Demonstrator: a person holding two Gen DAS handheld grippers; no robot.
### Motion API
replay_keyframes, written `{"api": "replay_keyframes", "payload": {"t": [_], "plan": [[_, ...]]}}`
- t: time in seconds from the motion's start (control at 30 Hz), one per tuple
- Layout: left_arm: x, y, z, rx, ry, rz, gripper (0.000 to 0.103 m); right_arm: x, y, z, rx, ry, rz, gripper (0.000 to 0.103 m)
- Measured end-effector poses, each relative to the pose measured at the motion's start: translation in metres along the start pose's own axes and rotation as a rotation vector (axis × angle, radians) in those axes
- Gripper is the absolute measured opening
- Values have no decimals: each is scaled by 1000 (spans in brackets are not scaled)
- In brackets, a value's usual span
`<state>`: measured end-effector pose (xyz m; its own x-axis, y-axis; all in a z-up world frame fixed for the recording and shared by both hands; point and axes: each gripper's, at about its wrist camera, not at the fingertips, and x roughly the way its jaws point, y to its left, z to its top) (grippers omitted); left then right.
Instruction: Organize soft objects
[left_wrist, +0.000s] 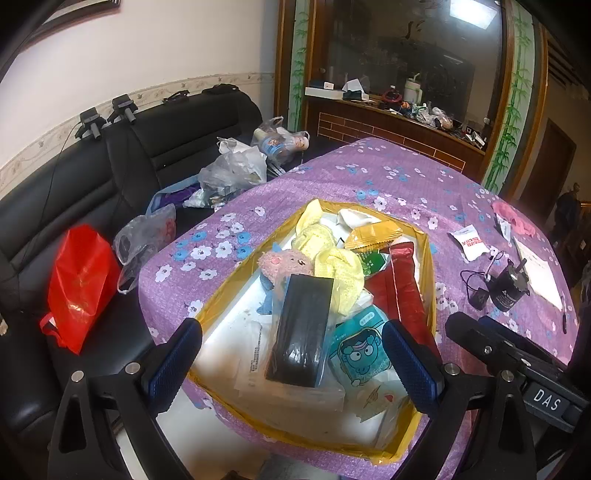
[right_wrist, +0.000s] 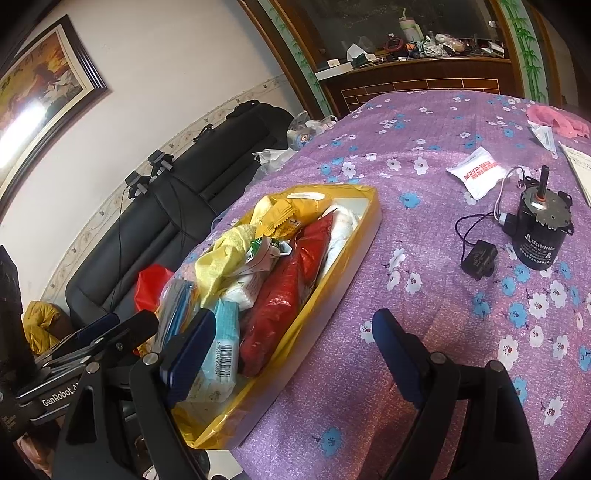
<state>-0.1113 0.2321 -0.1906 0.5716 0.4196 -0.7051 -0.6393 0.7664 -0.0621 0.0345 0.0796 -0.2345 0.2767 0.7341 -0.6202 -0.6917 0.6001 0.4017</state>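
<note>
- Left tool (left_wrist: 291, 363) stands wide, holding nothing, its blue pads either side of the near end of the yellow-rimmed tray (left_wrist: 428, 254); a black flat pack in clear wrap (left_wrist: 301, 328) and a teal cartoon tissue pack (left_wrist: 364, 354) lie between the fingers' line of sight, untouched.
- Right tool (right_wrist: 291, 354) is also wide and empty, above bare purple cloth just beside the tray's right wall (right_wrist: 332, 295); its left pad sits close to the tissue pack's barcode end (right_wrist: 225, 343).
- Soft things fill the tray: yellow towel (left_wrist: 336, 266), pink plush toy (left_wrist: 284, 264), red bag (left_wrist: 402, 291), orange sachet (left_wrist: 376, 234), green-and-white packet (left_wrist: 373, 262).
- Tabletop under the flowered purple cloth (right_wrist: 424, 122) is open across its far half; its left edge drops to a black sofa (left_wrist: 74, 192) that carries a red shopping bag (left_wrist: 79, 291) and clear plastic bags (left_wrist: 229, 173).
- On the right, well apart from the tray: a black motor with wires (right_wrist: 541, 236), a small black adapter (right_wrist: 478, 258), a white sachet with red print (right_wrist: 476, 171), a pink cloth (right_wrist: 557, 120), paper at the edge (right_wrist: 580, 170).
- Only the left view shows the plush toy and black pack; only the right view shows the framed picture (right_wrist: 44, 85) on the wall.
</note>
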Motion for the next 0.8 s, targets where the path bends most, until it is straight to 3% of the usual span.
{"api": "replay_keyframes", "payload": {"t": [0.57, 0.8], "plan": [[1, 4, 1, -3, 7, 8, 99, -4, 13, -1, -36, -9, -15, 86], [0, 0, 3, 31, -27, 10, 99, -9, 7, 1, -31, -23, -21, 86]]}}
